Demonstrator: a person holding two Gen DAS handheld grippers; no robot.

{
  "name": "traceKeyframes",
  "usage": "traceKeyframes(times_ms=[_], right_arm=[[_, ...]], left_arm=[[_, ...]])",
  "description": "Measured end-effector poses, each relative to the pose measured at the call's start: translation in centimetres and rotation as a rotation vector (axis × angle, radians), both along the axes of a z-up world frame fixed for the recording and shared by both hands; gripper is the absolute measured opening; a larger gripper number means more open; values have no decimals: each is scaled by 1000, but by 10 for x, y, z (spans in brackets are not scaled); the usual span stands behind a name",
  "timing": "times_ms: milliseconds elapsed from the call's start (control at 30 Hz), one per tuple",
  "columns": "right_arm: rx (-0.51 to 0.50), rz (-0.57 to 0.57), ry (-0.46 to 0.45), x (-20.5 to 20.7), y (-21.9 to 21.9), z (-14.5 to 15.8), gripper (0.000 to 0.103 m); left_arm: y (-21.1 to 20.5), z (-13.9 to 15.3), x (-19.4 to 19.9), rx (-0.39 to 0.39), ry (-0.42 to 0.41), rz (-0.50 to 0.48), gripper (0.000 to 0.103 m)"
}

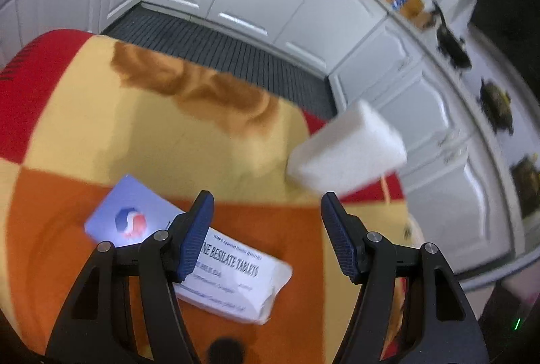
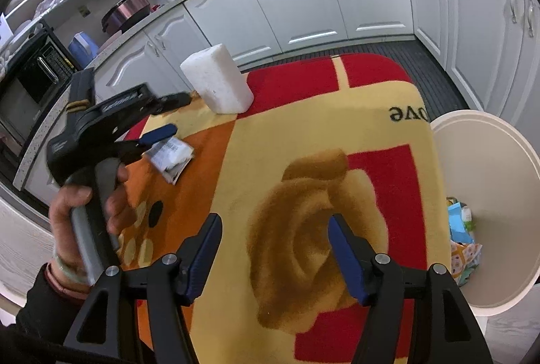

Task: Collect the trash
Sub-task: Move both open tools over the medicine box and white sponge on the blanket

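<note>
A flattened white tablet box (image 1: 233,276) with a blue end lies on the orange patch of the patterned blanket (image 1: 135,134). My left gripper (image 1: 267,198) hovers over it, open, its left finger (image 1: 195,229) above the box and nothing pressed between the pads. A white foam block (image 1: 347,148) stands just beyond the right finger. In the right wrist view a hand holds the left gripper (image 2: 182,114) over the box (image 2: 172,156), with the foam block (image 2: 217,80) behind it. My right gripper (image 2: 275,222) is open over the blanket's rose pattern, holding nothing.
A white round bin (image 2: 499,161) stands past the blanket's right edge with colourful wrappers (image 2: 462,235) inside. White cabinets (image 2: 303,9) ring the area, with a dark floor mat (image 1: 219,50) below them. A microwave (image 2: 30,84) sits at the left.
</note>
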State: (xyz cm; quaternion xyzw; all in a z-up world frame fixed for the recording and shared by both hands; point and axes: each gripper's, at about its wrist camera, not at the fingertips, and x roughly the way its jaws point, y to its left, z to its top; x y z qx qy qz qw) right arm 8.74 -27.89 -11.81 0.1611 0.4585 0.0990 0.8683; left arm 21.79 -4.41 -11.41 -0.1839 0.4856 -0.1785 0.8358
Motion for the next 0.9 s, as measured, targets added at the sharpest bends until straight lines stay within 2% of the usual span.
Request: traceKeyframes(times_ms=[133,233,300,400,467,600,700,767,833,867,900], right_arm=[[7,13,-3,11,7,1,63],[19,27,-17,18,13,6,64],[7,38,-44,27,17,9,69],[-18,64,-89,52,27,11,78],[-26,86,-115,68,32,12,78],[-68,157,-175,108,48,12,81],[-65,191,-189,136,52,10,81],[-36,228,-197,148,55,8,81],[-14,261,-200,152,60,7,60],[-13,273,-203,151,62,8,33],[-30,269,-213,148,65,10,33]], left_arm=[[16,1,-20,42,60,-91,65],[25,2,-38,102,67,-136,65],[35,5,-50,109,75,-147,65],[52,15,-64,60,68,-141,65],[64,24,-75,42,40,-130,65],[89,34,-93,15,28,-66,76],[103,38,-102,37,5,-28,77],[108,38,-104,91,-15,-16,78],[112,32,-102,119,-1,3,78],[113,28,-100,115,8,1,78],[116,25,-102,113,8,-6,78]])
